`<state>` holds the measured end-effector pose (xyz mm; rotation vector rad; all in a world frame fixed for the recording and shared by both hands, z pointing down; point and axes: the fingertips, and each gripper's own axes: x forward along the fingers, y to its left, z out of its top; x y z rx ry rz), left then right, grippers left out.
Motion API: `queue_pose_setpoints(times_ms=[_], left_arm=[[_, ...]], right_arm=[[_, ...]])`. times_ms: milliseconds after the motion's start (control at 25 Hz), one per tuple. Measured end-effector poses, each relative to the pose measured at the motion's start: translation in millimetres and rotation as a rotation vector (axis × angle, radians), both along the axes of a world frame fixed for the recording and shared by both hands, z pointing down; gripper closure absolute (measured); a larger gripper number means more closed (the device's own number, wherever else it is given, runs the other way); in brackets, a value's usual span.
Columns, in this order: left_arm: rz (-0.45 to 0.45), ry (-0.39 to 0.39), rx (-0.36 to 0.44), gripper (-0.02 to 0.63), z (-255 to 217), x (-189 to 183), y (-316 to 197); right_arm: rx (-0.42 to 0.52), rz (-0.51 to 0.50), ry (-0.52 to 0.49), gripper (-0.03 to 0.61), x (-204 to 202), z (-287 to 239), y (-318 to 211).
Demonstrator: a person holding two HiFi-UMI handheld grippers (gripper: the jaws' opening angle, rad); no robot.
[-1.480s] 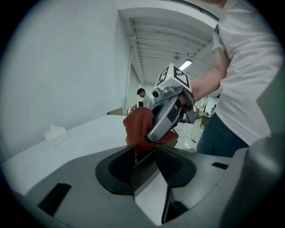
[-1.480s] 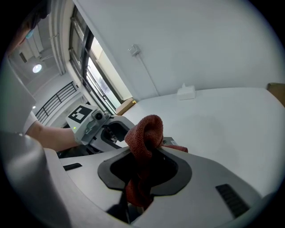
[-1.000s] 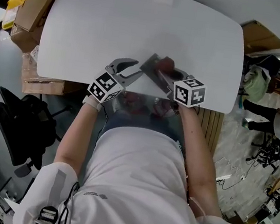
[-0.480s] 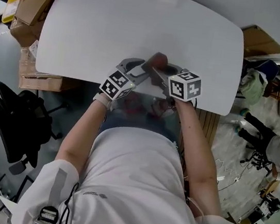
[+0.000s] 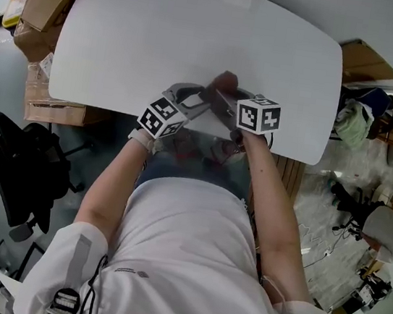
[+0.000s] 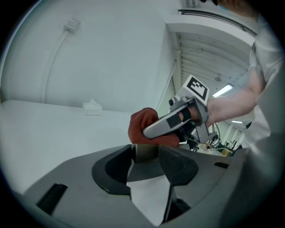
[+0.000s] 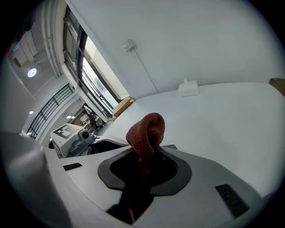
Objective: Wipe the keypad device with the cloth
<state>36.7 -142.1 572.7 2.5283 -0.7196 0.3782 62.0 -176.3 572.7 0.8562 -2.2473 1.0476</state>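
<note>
A red-brown cloth [image 5: 226, 84] is bunched in my right gripper [image 5: 227, 96], which is shut on it near the front edge of the white table [image 5: 201, 29]. In the right gripper view the cloth [image 7: 147, 131] sticks up from between the jaws. The grey keypad device [image 5: 223, 114] lies just under the cloth. My left gripper [image 5: 195, 95] has come in from the left with its jaws spread wide. In the left gripper view the device's end [image 6: 144, 152] sits between the jaw tips, with no clear squeeze. Just beyond it are the cloth [image 6: 142, 127] and the right gripper [image 6: 167, 127].
Cardboard boxes [image 5: 43, 5] are stacked on the floor to the table's left, with a black office chair [image 5: 20, 163] nearer me. A small white box [image 7: 189, 87] sits at the table's far edge. Bags and clutter [image 5: 364, 112] lie to the right.
My left gripper has moved right, up to the device, and its jaws now straddle the device's end. The right gripper with the cloth has shifted slightly left.
</note>
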Motion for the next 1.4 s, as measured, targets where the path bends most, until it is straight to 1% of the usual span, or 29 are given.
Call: queue_pose_setpoints(times_ms=[80, 200, 360, 480, 720, 840, 1080, 1240, 1400], left_arm=[[0.001, 0.003, -0.001, 0.423, -0.3, 0.0, 0.4], [0.002, 0.014, 0.007, 0.422, -0.8, -0.7, 0.2], [0.013, 0.033, 0.004, 0.425, -0.2, -1.4, 0.5], [0.023, 0.039, 0.0, 0.425, 0.7, -0.6, 1.7], [0.015, 0.052, 0.001, 0.425, -1.1, -0.5, -1.3], [0.01, 0.057, 0.0, 0.425, -1.2, 0.0, -0.2], [0.005, 0.061, -0.001, 0.425, -1.3, 0.1, -0.8], [0.01, 0.069, -0.004, 0.425, -1.4, 0.0, -0.6], [0.027, 0.063, -0.003, 0.425, 1.7, -1.6, 1.9]], right_arm=[[-0.008, 0.024, 0.011, 0.479, 4.2, 5.6, -4.3], [-0.009, 0.024, 0.044, 0.479, 7.1, 13.8, -10.8], [-0.036, 0.053, 0.083, 0.479, 16.6, 28.4, -22.5], [-0.049, 0.039, 0.103, 0.48, 17.3, 31.8, -28.8], [-0.077, 0.021, 0.122, 0.479, 22.1, 39.9, -40.5], [-0.083, 0.039, 0.149, 0.479, 30.5, 49.0, -46.4], [-0.108, 0.06, 0.155, 0.479, 38.7, 60.4, -56.6], [-0.093, 0.053, 0.155, 0.48, 36.7, 58.7, -56.8], [-0.05, -0.009, 0.157, 0.479, 21.6, 47.3, -48.0]])
